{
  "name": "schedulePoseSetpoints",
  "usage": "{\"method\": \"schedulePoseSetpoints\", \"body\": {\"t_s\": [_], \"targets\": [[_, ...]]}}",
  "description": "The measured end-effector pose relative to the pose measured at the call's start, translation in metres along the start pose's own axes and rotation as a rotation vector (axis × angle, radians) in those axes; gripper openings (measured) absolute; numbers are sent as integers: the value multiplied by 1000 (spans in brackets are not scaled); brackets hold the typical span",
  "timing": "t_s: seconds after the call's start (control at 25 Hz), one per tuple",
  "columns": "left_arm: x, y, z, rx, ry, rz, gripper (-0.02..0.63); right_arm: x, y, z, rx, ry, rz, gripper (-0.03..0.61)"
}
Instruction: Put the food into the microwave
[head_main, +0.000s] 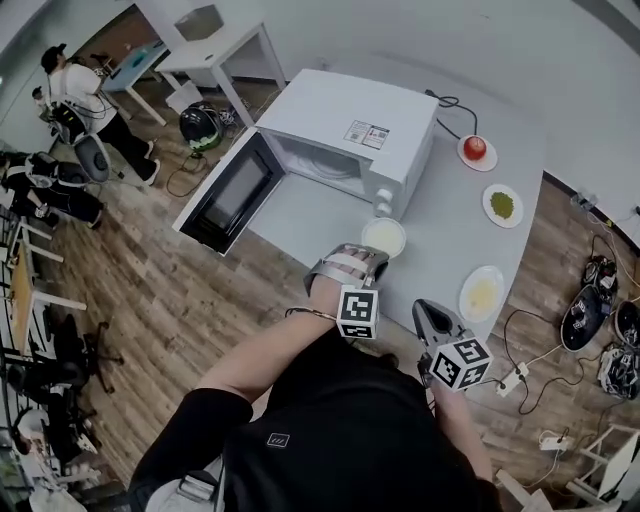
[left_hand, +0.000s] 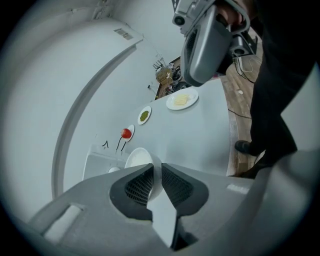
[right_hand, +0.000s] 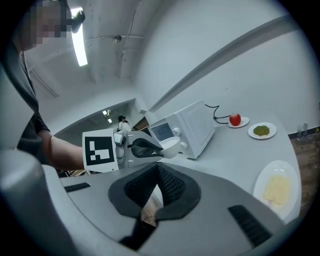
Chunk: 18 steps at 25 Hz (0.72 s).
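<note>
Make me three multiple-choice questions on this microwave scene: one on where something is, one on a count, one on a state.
1. Where is the white bowl? A on the floor; B in the left gripper; C on a chair.
2. How many plates of food lie on the table? A one; B three; C five.
3. The microwave door is: A open; B shut; C missing.
Answers: B, the jaws pinch its rim; B, red, green and yellow food; A, it swings wide, cavity showing.

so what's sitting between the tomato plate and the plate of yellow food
A plate of green food lies between the tomato plate and the yellow food plate; the head view shows it best.
</note>
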<state>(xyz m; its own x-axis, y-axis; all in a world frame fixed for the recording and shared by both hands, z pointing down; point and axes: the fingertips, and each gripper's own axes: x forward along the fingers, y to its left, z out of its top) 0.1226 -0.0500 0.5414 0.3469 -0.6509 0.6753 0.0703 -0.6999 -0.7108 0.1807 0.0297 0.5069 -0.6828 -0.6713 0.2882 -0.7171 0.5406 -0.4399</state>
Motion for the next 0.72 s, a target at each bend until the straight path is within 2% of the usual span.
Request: {"method": "schedulePoseSetpoints", "body": {"t_s": [0.44, 0.72], "targets": [[-11, 32, -120, -78, 63, 12, 55, 110, 59, 20, -66, 65, 100, 9], [4, 49, -177, -73, 35, 4, 55, 176, 79, 28, -70, 105, 90, 9]]}}
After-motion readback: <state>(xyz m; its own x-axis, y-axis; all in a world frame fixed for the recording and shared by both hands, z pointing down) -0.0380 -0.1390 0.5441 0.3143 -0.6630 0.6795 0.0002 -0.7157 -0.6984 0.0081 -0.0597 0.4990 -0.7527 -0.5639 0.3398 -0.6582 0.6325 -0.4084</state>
